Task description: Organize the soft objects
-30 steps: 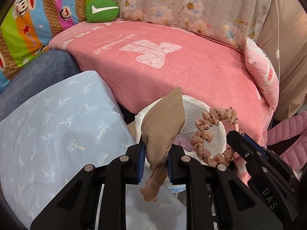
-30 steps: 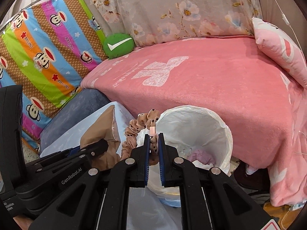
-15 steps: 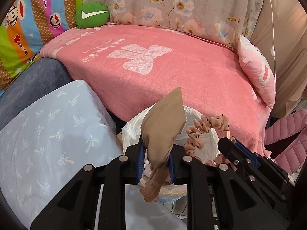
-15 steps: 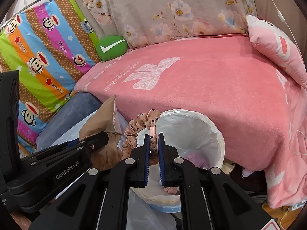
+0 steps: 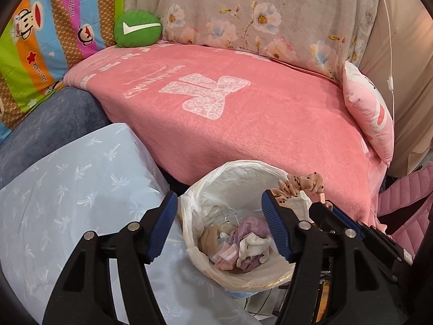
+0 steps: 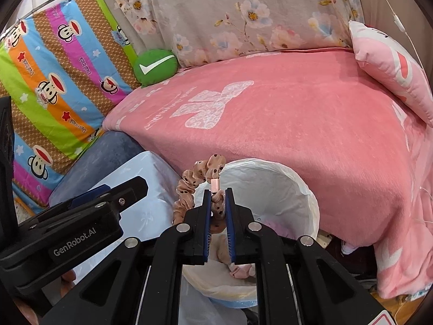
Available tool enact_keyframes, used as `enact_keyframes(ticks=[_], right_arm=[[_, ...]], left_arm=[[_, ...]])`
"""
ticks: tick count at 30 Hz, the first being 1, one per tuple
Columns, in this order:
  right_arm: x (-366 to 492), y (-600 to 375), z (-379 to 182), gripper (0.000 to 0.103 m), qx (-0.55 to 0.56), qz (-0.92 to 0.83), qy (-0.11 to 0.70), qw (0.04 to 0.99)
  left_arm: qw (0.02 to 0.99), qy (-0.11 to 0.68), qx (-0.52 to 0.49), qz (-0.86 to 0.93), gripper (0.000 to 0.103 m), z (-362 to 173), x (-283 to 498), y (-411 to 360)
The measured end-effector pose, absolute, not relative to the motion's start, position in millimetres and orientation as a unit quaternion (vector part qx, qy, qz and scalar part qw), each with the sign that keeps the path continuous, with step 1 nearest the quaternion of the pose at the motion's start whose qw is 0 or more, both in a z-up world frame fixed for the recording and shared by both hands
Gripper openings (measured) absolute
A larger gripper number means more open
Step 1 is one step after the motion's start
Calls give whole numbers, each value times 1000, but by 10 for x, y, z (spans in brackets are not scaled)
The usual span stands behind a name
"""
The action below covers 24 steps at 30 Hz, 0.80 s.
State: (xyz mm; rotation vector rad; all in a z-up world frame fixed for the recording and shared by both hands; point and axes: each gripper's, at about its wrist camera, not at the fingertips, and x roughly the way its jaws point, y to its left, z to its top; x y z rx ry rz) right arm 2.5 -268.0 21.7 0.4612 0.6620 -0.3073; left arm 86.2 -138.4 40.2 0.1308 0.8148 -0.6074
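Hovering over the lined bin (image 5: 216, 178) w/ both claws, at the near edge of the bed's pink blanket (image 5: 243, 124).

Left claw (image 5: 219, 230): jaws wide and opening, nothing btwn the pads. Looking straight down into the bin through the gap.

Bin contents: tan stocking (image 5: 209, 239) on the left, pink/lilac cloth pieces (image 5: 245, 226) in the middle, white sock (image 5: 254, 243) toward the right. All loose at the bottom, touching each other.

Right claw (image 6: 217, 216): jaws narrow, opening slightly. Spotted peach scrunchie band (image 6: 189, 187) sits btwn the pads; they look to be touching it on both sides. Band loops up and left from the jaws, over the bin's near-left rim. Its pink clasp (image 6: 215, 182) is just above the fingertips. From the left wrist view the same band shows at the bin's right rim, w/ the right claw body behind it.

Light blue pillow (image 5: 67, 189) left of the bin, touching it. Green check-mark cushion (image 5: 138, 29) at the far left of the bed, pink pillow (image 5: 370, 113) at the far right.
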Motion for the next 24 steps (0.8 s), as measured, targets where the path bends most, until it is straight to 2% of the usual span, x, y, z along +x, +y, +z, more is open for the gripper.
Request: enact_keyframes(ticks=[24], right_arm=[[107, -2576, 216, 23, 198, -133, 346, 907]], left_arm=[[878, 401, 47, -256, 69, 311, 937, -1120]])
